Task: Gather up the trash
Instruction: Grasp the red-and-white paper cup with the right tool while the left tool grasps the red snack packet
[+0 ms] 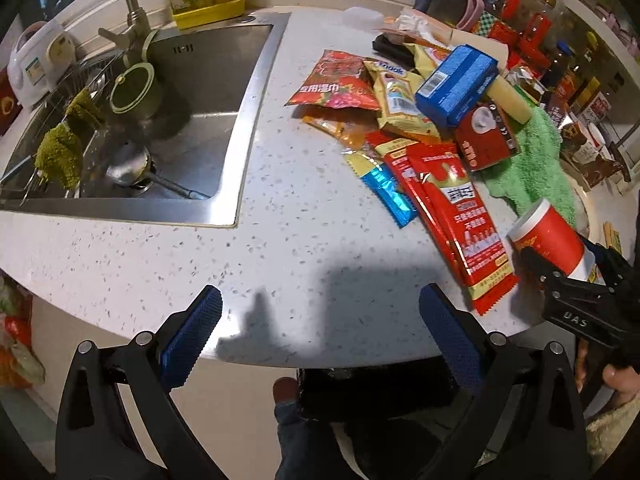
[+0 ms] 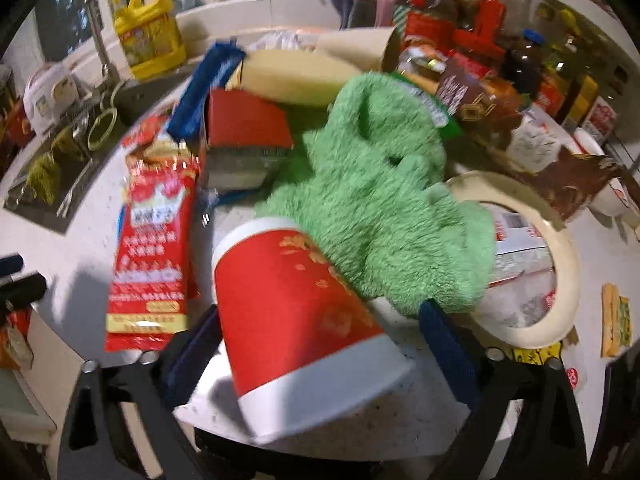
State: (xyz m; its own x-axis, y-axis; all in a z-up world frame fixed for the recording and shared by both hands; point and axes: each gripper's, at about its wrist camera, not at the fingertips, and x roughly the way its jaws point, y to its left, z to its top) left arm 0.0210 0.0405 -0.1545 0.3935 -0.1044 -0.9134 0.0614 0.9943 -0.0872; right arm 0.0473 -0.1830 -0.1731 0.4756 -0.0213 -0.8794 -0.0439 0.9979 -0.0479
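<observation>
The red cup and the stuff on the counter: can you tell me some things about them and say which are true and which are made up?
1. The right gripper has the red paper cup between its fingers. True.
2. The left gripper is holding a wrapper. False: it is open and empty over the counter.
3. The cloth behind the cup is green. True.
4. The sink is full of wrappers. False: the wrappers lie on the counter.
</observation>
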